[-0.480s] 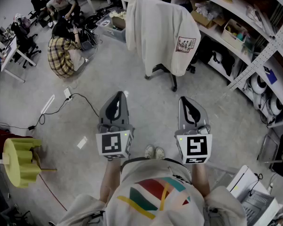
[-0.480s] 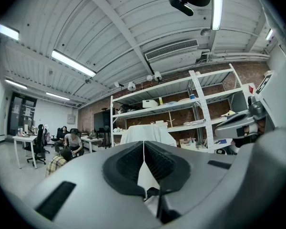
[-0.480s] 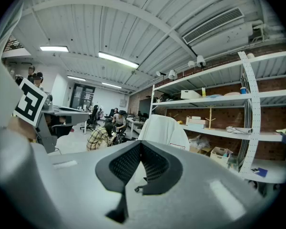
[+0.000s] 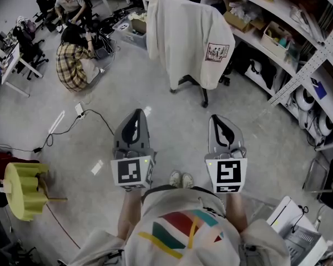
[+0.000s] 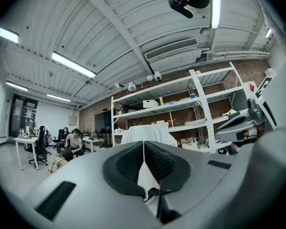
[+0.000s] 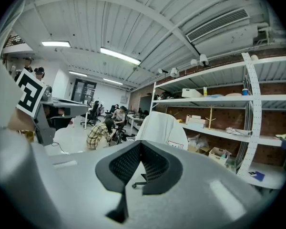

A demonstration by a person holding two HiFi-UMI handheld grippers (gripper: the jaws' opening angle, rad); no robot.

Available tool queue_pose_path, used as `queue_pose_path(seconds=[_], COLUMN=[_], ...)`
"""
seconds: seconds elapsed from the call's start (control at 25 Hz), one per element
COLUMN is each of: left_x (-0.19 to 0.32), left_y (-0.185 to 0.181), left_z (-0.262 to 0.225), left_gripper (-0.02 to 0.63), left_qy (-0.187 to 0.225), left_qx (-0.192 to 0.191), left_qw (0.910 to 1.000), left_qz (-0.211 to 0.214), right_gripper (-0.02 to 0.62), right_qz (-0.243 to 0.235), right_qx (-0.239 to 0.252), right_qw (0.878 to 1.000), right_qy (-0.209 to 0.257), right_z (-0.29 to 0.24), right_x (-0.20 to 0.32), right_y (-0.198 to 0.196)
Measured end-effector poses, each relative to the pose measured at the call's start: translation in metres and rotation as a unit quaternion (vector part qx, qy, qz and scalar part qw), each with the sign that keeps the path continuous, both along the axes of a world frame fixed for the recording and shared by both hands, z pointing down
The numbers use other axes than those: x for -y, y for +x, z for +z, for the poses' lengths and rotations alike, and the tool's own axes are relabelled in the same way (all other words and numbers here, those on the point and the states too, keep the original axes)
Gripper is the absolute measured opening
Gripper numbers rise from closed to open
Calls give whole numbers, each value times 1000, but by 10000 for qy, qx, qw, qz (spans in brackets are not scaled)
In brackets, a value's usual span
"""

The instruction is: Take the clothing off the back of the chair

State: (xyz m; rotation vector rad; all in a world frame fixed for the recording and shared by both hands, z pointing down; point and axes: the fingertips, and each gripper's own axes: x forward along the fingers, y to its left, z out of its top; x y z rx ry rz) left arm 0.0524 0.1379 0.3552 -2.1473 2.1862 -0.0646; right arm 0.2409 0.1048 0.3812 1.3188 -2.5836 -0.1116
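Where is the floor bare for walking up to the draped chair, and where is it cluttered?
Bare concrete floor lies between the left gripper, right gripper and the chair base. Crowded: shelving right, cable and crouching person left.

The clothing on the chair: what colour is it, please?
Clothing: off-white, best in the head view.

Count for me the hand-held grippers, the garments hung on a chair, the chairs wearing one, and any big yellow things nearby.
Hand-held grippers: 2, the left hand-held gripper and the right hand-held gripper, both shut and empty
White garment: 1, draped over the chair back
Chair wearing it: 1
Yellow object: 1, at the left edge of the head view
Total: 5
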Motion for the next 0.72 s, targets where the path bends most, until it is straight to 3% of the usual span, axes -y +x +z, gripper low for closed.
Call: queue_pose_path(seconds=[0.36, 0.48, 0.72], left_x=[-8, -1, 43], left_y=[-11, -23, -31], left_z=[-1, 2, 9], left_gripper=[14, 14, 14], left_qy=[48, 16, 148], left_qx=[45, -99, -102], left_qw=[9991, 9986, 9993], left_qz=[-422, -524, -316], right_gripper=[0, 0, 0], right_qz=[-328, -527, -466], right_qx=[274, 218, 173], right_qw=[9990, 9983, 9987], right_qy=[-140, -133, -82], right_z=[16, 15, 16], right_x=[9, 12, 49], right_y=[4, -3, -11])
